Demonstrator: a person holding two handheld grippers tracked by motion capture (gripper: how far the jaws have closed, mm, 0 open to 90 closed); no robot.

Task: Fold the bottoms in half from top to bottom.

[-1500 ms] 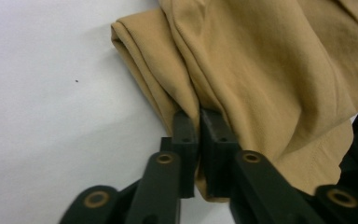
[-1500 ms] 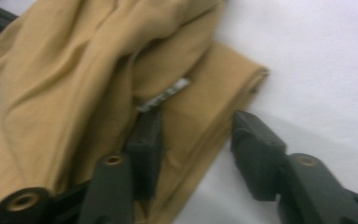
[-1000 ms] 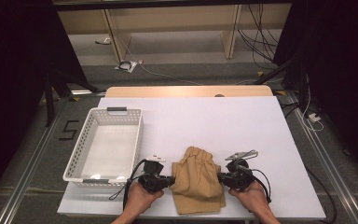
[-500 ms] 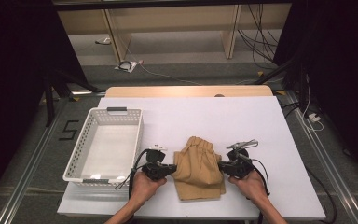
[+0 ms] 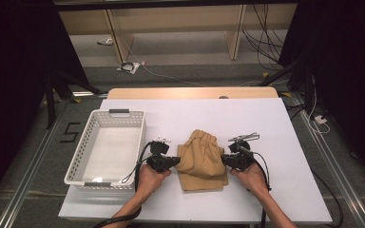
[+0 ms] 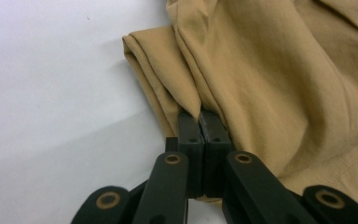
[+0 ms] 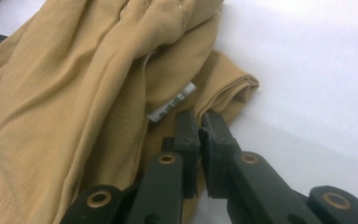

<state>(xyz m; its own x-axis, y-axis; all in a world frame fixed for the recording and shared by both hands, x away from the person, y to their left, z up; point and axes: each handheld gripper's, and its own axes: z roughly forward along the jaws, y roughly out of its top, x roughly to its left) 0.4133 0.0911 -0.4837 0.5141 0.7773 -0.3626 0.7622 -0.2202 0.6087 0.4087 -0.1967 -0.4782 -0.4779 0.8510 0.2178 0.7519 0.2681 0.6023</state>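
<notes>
Your left gripper (image 5: 173, 161) is pinching the left edge of the tan cloth (image 5: 202, 156); in the left gripper view the jaws are pressed together on a fold of that cloth (image 6: 279, 79), with fabric running up and to 2 o'clock from the tips. Your right gripper (image 5: 226, 159) is clamped on the cloth's right edge; in the right gripper view its jaws nip a fold just below a small white label (image 7: 171, 108), with the bulk of the cloth (image 7: 65, 107) spreading toward 10 o'clock.

In the high view the cloth sits bunched on the white table (image 5: 275, 128), near the front edge and about centre, with its gathered end at 12 o'clock and a flatter layer on the table at 6 o'clock. Your left hand (image 5: 151, 179) is at the cloth's 9 o'clock, your right hand (image 5: 250, 176) at its 3 o'clock.

The white basket (image 5: 76, 166) stands at 9 o'clock of the cloth, just beyond your left gripper, not touching the cloth.
</notes>
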